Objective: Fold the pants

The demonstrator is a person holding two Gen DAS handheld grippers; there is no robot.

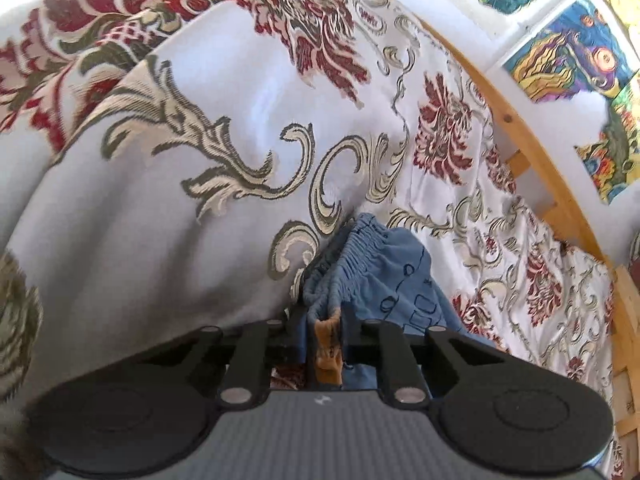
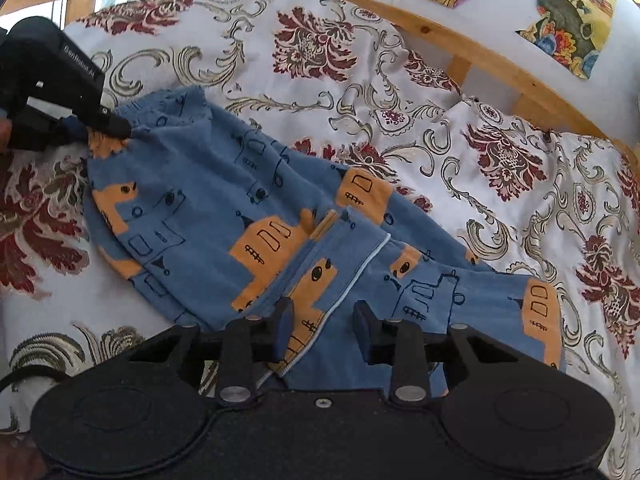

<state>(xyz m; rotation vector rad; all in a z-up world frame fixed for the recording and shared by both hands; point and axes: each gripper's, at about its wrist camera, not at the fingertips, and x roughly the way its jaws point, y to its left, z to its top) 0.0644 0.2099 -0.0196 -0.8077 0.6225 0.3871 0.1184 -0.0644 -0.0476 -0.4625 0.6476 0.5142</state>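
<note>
- One pair of children's pants (image 2: pixel 224 216) lies on a bed, spread over a white bedspread (image 2: pixel 500 168) woven with dark red flowers and beige-green scrolls.
- The pants are soft blue fabric printed with orange house shapes and thin dark outlines of windows and boxes; a pale blue stitched seam (image 2: pixel 352 284) runs down between the two legs.
- In the right wrist view the garment stretches slantwise, waist toward the left side of the bed and the leg ends toward the near edge, the legs lying side by side and partly overlapping, with soft creases.
- The gathered elastic waistband (image 1: pixel 352 256) shows as tight ruffles in the left wrist view, bunched upward from the bedspread.
- The left hand-held gripper (image 1: pixel 325 332) has its fingers drawn together on the waistband corner, blue cloth and an orange patch pinched between the pads; from the right wrist view its black body (image 2: pixel 60 80) reaches in from the left and the fabric pulls to a point at its tip.
- The right hand-held gripper (image 2: pixel 323 330) hovers over the leg part of the pants near the seam, its two blue-padded fingers (image 2: pixel 285 328) standing apart with nothing between them.
- A wooden bed rail (image 2: pixel 460 44) runs along the far edge of the bed.
- Several bright painted pictures (image 2: pixel 568 12) hang on the white wall behind the rail.
</note>
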